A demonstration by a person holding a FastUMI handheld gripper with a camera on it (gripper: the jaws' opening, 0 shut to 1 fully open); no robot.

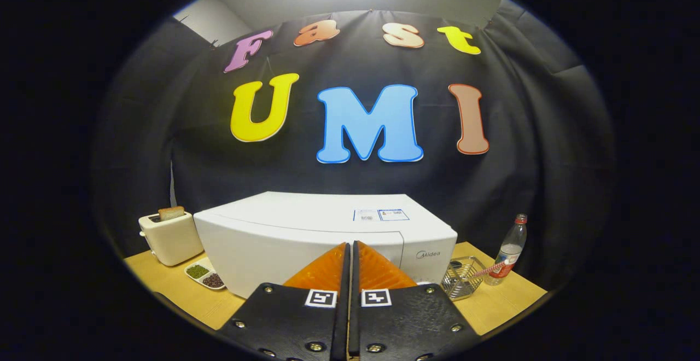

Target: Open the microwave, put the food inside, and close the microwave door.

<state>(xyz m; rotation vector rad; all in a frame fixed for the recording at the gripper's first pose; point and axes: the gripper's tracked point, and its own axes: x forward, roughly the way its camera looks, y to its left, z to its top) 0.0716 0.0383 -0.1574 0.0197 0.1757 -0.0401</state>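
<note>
My tool point(350, 251) is clenched, its two fingers pressed together with only a thin seam between them and nothing held. The fingertips point at the front of the white microwave point(322, 238), which stands just ahead of them on the wooden counter point(503, 301) with its door closed. I cannot tell from here whether the tips touch the door.

To the left of the microwave, close to its side, a white toaster point(170, 237) stands with a slice of bread point(171, 213) sticking up from its slot. In front of the toaster, near the microwave's lower left corner, lies a small divided dish point(205, 275) with green bits in one half and dark bits in the other.

On the right, a wire basket point(462, 279) sits just beside the microwave's front corner, and a clear bottle point(511, 249) with a red cap stands just beyond it, near the counter's right edge. Bare counter shows in front of the basket and in front of the dish. Behind everything hangs the black cloth wall point(536, 147).
</note>
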